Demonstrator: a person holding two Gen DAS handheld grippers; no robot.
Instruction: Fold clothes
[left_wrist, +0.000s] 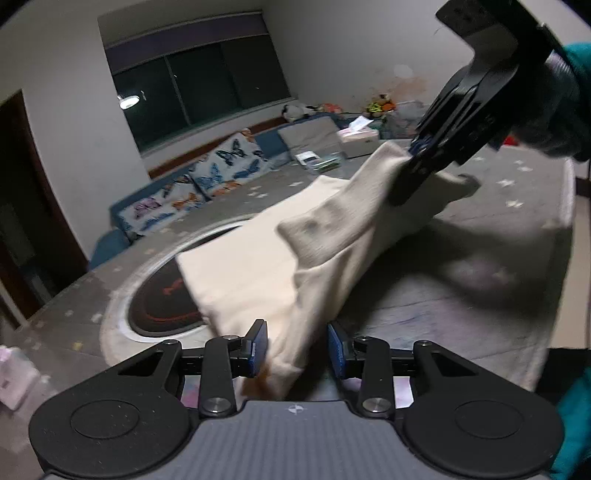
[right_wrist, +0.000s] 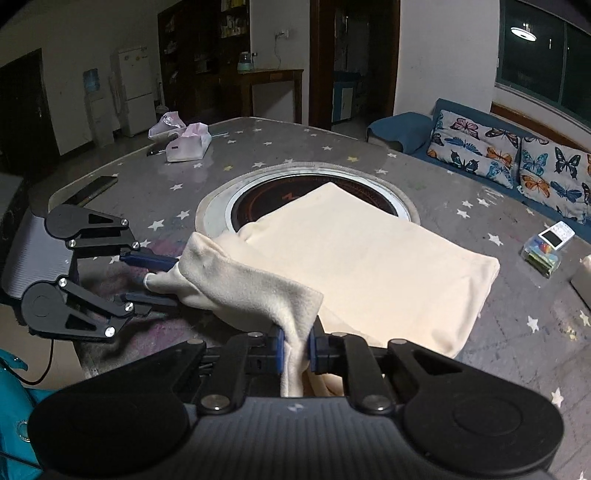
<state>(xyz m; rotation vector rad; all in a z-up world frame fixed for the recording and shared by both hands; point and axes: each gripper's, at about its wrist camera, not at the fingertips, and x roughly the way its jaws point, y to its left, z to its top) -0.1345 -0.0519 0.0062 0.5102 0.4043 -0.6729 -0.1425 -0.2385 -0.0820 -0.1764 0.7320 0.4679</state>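
Note:
A cream garment (right_wrist: 369, 258) lies on the grey star-patterned table, partly over the round black cooktop (right_wrist: 266, 203). It also shows in the left wrist view (left_wrist: 258, 266). My right gripper (right_wrist: 297, 349) is shut on a raised fold of the cream garment at its near edge; it shows in the left wrist view (left_wrist: 413, 162) too, pinching the cloth. My left gripper (left_wrist: 297, 349) has its jaws apart with cloth lying loosely between them; in the right wrist view (right_wrist: 157, 278) its fingers sit either side of the garment's left corner.
A pink tissue pack (right_wrist: 188, 142) and a dark phone (right_wrist: 98, 186) lie at the far left of the table. A small device (right_wrist: 556, 234) and a clear box (right_wrist: 541, 254) sit at the right. A butterfly-cushion sofa (right_wrist: 509, 155) stands behind the table.

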